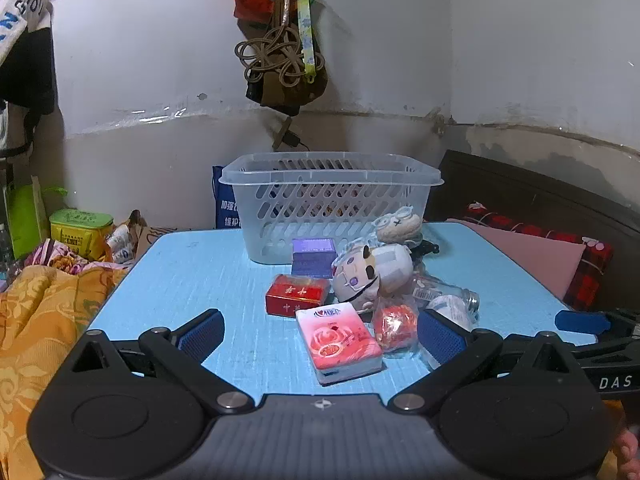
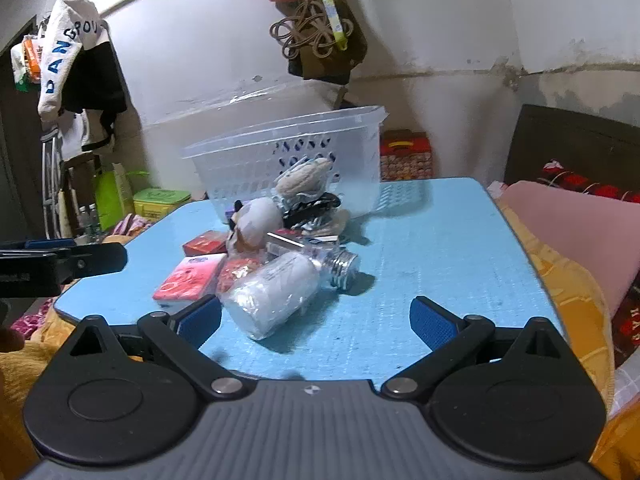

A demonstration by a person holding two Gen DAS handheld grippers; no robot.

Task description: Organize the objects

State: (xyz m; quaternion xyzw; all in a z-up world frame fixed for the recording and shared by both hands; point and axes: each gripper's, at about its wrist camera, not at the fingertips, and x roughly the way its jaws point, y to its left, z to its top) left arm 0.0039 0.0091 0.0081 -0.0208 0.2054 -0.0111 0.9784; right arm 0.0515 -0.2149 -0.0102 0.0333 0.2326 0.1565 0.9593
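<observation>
A clear slotted basket [image 1: 330, 194] stands at the far side of the blue table [image 1: 192, 280]. In front of it lies a pile: a purple box [image 1: 313, 257], a red box [image 1: 297, 294], a pink tissue pack [image 1: 338, 344], a red wrapped ball [image 1: 394, 326], two plush toys [image 1: 372, 274] and a glass jar [image 1: 460, 296]. My left gripper [image 1: 320, 338] is open, low at the near edge, with the tissue pack between its fingers. My right gripper [image 2: 316, 318] is open and empty, just in front of a wrapped white roll [image 2: 272, 292]. The basket [image 2: 288, 160] also shows behind that pile.
An orange blanket [image 1: 44, 328] lies left of the table, with a green tin [image 1: 82, 230] behind it. A pink cushion [image 2: 580, 232] and a dark bed frame are on the right. Bags hang on the wall [image 1: 280, 52] above the basket.
</observation>
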